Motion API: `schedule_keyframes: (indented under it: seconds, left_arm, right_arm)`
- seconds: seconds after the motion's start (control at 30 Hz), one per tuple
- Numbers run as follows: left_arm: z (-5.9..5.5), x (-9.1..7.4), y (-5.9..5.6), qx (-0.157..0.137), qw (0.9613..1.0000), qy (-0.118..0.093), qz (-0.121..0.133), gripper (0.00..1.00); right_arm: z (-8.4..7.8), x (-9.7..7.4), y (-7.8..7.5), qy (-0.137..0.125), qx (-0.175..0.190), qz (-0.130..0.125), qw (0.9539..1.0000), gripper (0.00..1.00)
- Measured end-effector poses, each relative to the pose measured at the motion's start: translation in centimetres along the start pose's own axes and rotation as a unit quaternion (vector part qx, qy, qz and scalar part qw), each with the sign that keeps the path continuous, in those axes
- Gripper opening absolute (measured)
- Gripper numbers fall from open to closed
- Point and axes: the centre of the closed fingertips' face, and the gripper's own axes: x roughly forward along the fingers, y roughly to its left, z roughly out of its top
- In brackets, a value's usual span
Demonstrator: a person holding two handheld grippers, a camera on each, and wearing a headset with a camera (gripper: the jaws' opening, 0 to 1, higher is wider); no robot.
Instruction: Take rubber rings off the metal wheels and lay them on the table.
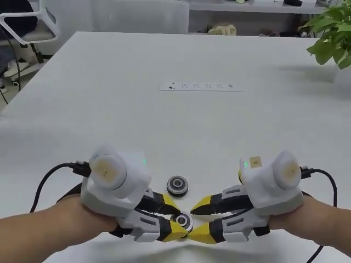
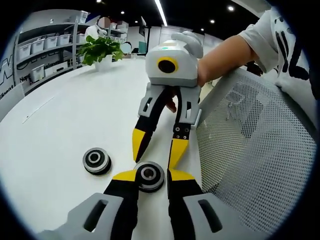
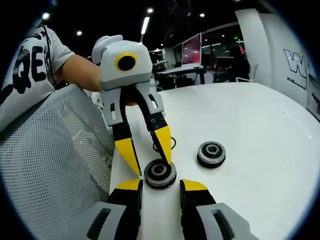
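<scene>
Metal wheel (image 3: 160,172): round, shiny hub, black rubber ring (image 3: 148,179) around rim.

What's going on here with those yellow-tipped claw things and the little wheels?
A person holds a gripper in each hand over a white table. The left gripper and the right gripper meet from opposite sides at one small metal wheel, with their jaws on either side of it. Its dark rubber ring is not off yet. A second wheel lies just beyond, untouched.
</scene>
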Motion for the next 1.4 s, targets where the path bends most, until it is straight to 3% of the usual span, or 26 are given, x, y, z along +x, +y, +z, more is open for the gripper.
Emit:
schedule_keyframes:
  seconds: [0.23,0.4,1.4]
  left_arm:
    - [-0.08,0.02,0.21,0.017,0.9998,0.001,0.012,0.12]
    - [-0.14,0.09,0.20,0.054,0.9983,0.006,0.023,0.10]
    - [-0.10,0.11,0.48,0.051,0.9979,0.002,0.041,0.08]
  right_arm:
    - [-0.05,0.06,0.00,0.001,-0.001,0.001,1.0000,0.27]
    - [-0.06,0.16,0.04,0.001,-0.003,0.000,1.0000,0.27]
    - [-0.58,0.43,-0.08,0.019,-0.031,-0.008,0.9993,0.19]
